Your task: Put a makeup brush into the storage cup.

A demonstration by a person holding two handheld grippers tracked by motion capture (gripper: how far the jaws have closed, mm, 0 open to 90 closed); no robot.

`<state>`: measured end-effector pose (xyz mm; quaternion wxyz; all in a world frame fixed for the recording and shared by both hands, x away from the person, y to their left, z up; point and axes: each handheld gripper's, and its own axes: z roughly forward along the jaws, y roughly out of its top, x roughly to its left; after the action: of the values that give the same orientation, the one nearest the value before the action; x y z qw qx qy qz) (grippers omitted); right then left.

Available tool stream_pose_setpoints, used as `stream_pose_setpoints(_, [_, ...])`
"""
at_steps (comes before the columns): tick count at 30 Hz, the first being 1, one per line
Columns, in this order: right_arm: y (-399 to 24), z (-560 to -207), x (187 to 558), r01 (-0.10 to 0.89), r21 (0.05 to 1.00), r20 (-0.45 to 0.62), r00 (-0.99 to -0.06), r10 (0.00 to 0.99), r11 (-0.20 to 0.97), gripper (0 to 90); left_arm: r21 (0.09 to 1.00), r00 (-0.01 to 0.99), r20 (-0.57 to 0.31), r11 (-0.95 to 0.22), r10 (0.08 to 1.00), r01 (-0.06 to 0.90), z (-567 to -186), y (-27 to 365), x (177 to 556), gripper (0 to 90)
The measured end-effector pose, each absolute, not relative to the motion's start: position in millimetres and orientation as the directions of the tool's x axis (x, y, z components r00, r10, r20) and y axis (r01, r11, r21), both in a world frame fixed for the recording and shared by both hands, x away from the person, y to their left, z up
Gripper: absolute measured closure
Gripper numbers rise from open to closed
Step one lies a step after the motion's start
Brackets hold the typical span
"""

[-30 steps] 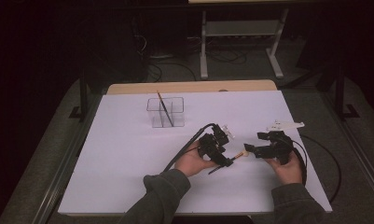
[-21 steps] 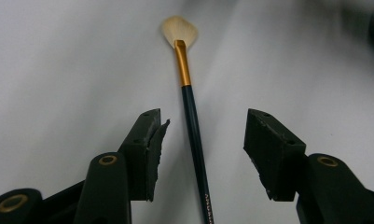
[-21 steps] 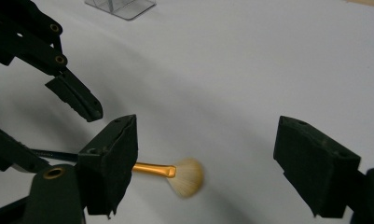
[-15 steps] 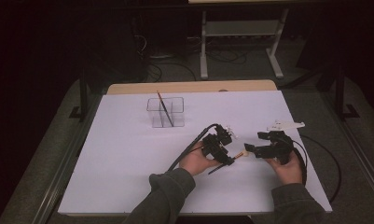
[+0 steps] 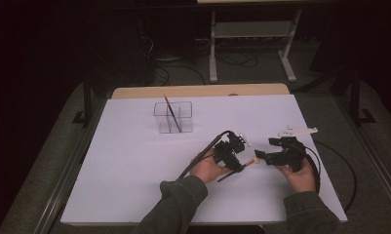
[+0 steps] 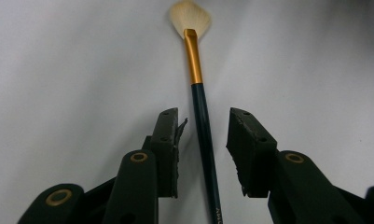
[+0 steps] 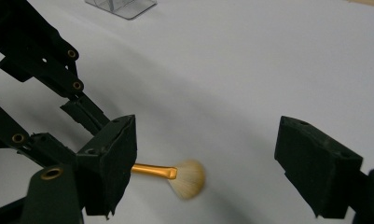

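Between the closing jaws of the left gripper (image 6: pixel 203 154) lies the brush (image 6: pixel 201 112), ungripped; right gripper (image 7: pixel 208 163) jaws stand open.

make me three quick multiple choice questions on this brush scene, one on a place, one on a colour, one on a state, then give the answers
1. Where does the clear organiser stand?
A. on the far left part of the white table top
B. at the near right corner
C. under the right gripper

2. What colour is the band between the bristles and the dark handle of the brush?
A. silver
B. gold
C. red

3. How does the left gripper stand to the brush handle?
A. pads clamped tight on it
B. handle between the pads, with a gap on each side
C. far away from it

Answers:
1 A, the high view shows it far from the hands and left of them.
2 B, the left gripper view shows a gold band below the pale bristles.
3 B, the jaws have just been closing, yet the left gripper view shows white table top between each pad and the handle.
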<state>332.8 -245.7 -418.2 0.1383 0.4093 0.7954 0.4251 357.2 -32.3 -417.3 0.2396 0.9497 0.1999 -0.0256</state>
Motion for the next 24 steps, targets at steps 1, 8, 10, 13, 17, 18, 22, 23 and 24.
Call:
stream_pose_setpoints(1, [-245.6, -418.2, 332.8, 0.534, 0.789, 0.128, -0.626, 0.769, 0.303, 20.0, 0.442, 0.92, -0.144, -0.809, 0.363, 0.388, -418.0, -32.9, 357.5, 64.2])
stream_pose_setpoints(8, [-244.4, -418.6, 332.7, 0.537, 0.788, 0.133, -0.628, 0.767, 0.303, 20.1, 0.435, 0.921, -0.125, -0.814, 0.368, 0.384, -419.4, -35.4, 356.7, 67.8])
stream_pose_setpoints(10, [-243.9, -418.5, 332.7, 0.535, 0.788, 0.131, -0.629, 0.766, 0.306, 20.1, 0.438, 0.922, -0.122, -0.814, 0.367, 0.382, -419.8, -36.1, 356.0, 68.3])
stream_pose_setpoints(13, [-243.0, -419.1, 332.7, 0.544, 0.781, 0.135, -0.628, 0.766, 0.308, 20.1, 0.43, 0.923, -0.113, -0.819, 0.368, 0.379, -420.6, -38.1, 355.0, 69.2])
stream_pose_setpoints(17, [-243.0, -419.1, 332.6, 0.54, 0.782, 0.13, -0.629, 0.766, 0.311, 20.3, 0.421, 0.924, -0.101, -0.826, 0.368, 0.375, -421.9, -40.0, 354.7, 70.3])
stream_pose_setpoints(18, [-243.0, -418.7, 332.2, 0.548, 0.78, 0.138, -0.624, 0.77, 0.304, 20.3, 0.42, 0.925, -0.099, -0.827, 0.368, 0.374, -422.0, -40.2, 354.7, 70.6])
stream_pose_setpoints(22, [-243.2, -418.9, 332.6, 0.542, 0.782, 0.134, -0.627, 0.767, 0.307, 20.3, 0.41, 0.923, -0.098, -0.831, 0.371, 0.377, -423.4, -40.9, 354.5, 71.8])
stream_pose_setpoints(23, [-243.1, -419.2, 332.7, 0.541, 0.782, 0.132, -0.629, 0.766, 0.309, 20.3, 0.41, 0.924, -0.097, -0.831, 0.371, 0.377, -423.4, -41.0, 354.4, 71.9])
stream_pose_setpoints(24, [-243.0, -419.2, 332.7, 0.541, 0.782, 0.131, -0.629, 0.766, 0.31, 20.3, 0.409, 0.925, -0.094, -0.832, 0.369, 0.374, -423.3, -41.1, 354.2, 71.9])
